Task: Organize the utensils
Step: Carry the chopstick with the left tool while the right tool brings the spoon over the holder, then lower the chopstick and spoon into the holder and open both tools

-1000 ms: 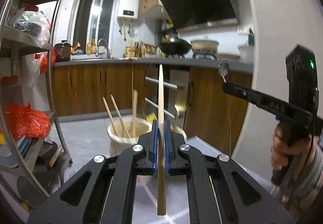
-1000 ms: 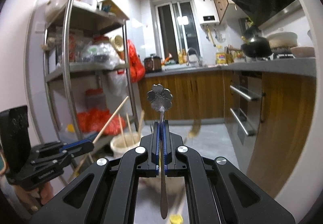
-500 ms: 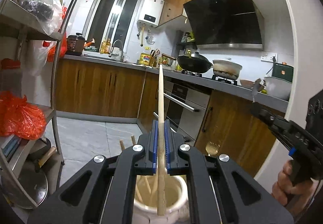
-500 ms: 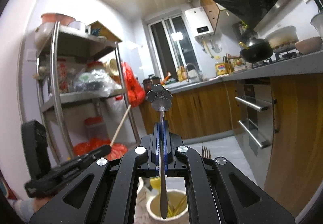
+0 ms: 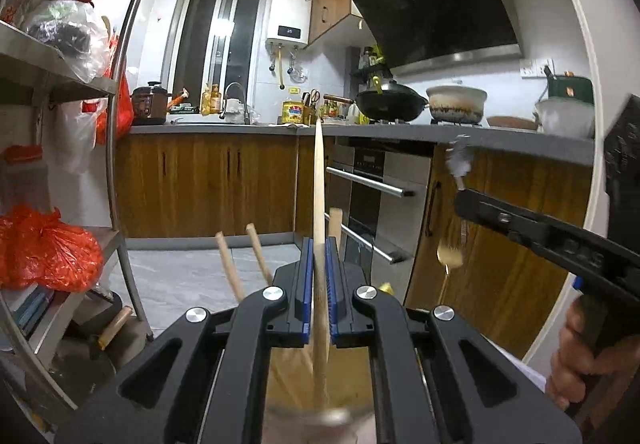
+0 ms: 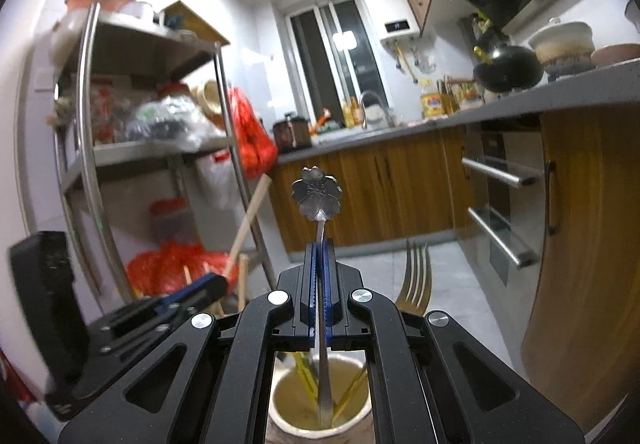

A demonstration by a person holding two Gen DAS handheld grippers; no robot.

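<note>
Standing chopstick pinched between left claw pads

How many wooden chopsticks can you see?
4. One chopstick is pinched upright in the left gripper. Three more stand in the holder below: two lean left, one rises just right of the gripper. Others may be hidden behind it.
</note>
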